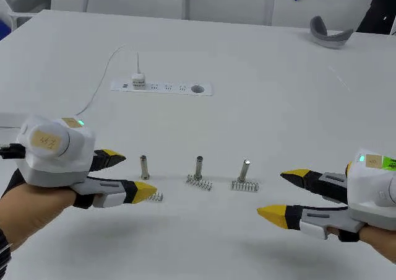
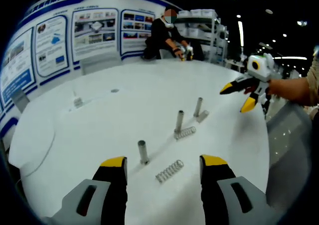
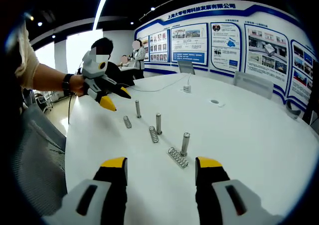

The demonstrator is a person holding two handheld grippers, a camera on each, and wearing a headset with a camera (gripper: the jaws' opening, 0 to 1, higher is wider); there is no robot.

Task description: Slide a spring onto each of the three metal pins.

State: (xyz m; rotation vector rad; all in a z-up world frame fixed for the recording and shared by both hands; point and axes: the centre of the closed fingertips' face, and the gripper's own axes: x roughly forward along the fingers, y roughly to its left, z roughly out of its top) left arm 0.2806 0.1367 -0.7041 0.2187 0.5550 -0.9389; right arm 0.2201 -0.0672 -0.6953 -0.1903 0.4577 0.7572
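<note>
Ahead of the wide left gripper (image 2: 163,161) a spring (image 2: 169,170) lies unhidden; right gripper (image 3: 161,163) equally wide.

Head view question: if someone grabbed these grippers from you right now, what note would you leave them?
Left gripper: open, empty.
Right gripper: open, empty.
Three short silver metal pins stand upright in a row on the white table, between the two grippers.
Three small coiled wire springs lie flat, one by each pin's base.
Done: nothing, every pin is bare.
Left: all three springs.
</note>
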